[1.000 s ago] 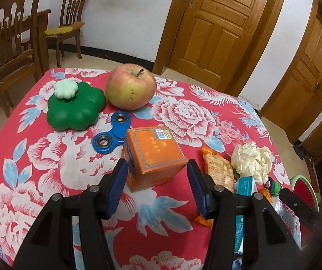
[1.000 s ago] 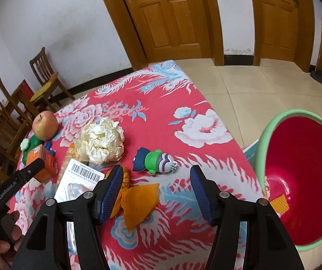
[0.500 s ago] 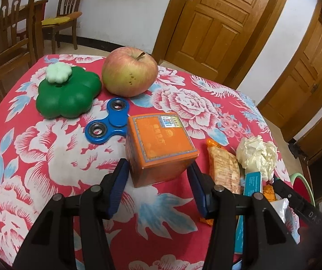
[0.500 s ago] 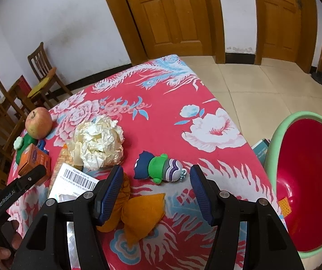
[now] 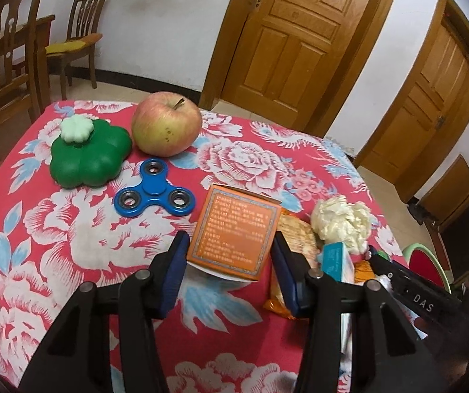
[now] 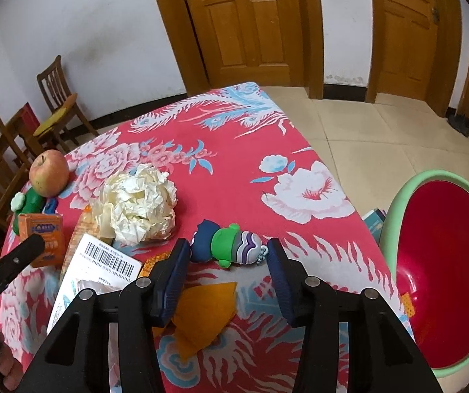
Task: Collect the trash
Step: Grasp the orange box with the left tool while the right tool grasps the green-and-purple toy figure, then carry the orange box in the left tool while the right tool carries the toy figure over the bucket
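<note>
My left gripper (image 5: 229, 249) is shut on an orange box (image 5: 234, 235) and holds it tilted, lifted off the red floral tablecloth (image 5: 70, 229). The box also shows in the right wrist view (image 6: 43, 235). My right gripper (image 6: 228, 255) is open above the table, over an orange wrapper (image 6: 206, 314), with a small green and purple toy (image 6: 231, 244) just beyond its tips. A crumpled paper ball (image 6: 138, 204) and a white packet with a barcode (image 6: 103, 262) lie to its left. A biscuit packet (image 5: 295, 232) lies right of the box.
An apple (image 5: 166, 127), a green flower-shaped container (image 5: 88, 157) and a blue fidget spinner (image 5: 154, 193) sit at the table's far left. A red bin with a green rim (image 6: 444, 271) stands on the floor to the right. Wooden chairs (image 5: 80, 39) stand beyond.
My left gripper has closed on the orange box and lifted and tilted it. My right gripper has moved forward, closer to the toy and paper ball.
</note>
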Action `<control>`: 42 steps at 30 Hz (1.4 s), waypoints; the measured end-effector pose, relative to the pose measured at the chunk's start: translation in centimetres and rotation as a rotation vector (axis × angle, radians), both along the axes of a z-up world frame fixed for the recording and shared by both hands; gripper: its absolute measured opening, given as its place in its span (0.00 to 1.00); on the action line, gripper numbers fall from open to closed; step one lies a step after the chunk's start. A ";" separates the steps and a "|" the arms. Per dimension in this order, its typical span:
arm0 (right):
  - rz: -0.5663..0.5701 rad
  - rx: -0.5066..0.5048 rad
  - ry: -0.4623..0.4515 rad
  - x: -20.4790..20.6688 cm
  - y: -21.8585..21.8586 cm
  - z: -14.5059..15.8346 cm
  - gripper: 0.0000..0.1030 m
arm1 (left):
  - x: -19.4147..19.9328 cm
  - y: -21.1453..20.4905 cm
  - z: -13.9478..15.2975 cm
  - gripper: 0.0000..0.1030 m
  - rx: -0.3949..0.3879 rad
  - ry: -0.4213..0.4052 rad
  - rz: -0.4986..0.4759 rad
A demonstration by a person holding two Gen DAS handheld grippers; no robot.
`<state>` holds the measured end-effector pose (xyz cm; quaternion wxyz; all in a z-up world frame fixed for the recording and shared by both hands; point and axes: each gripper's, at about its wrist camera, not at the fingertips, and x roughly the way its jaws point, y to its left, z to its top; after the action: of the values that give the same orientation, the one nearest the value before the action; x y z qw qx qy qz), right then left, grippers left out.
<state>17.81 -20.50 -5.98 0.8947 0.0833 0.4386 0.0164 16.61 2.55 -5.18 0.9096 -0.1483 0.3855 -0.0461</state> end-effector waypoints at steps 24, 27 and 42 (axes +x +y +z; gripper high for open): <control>-0.042 0.077 -0.121 -7.5 -2.6 5.2 0.47 | -5.0 -3.6 5.2 0.49 -0.012 -0.101 -0.123; -0.058 0.077 -0.136 -8.5 -3.3 5.8 0.47 | -5.5 -4.6 5.7 0.49 -0.012 -0.104 -0.148; -0.164 0.094 -0.196 -12.5 -8.0 7.4 0.47 | -6.8 -10.9 6.9 0.49 0.012 -0.093 -0.298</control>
<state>5.29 -28.49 1.44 0.9267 0.1585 0.3397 -0.0283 9.83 -8.34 1.72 0.9105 -0.0817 0.3609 -0.1848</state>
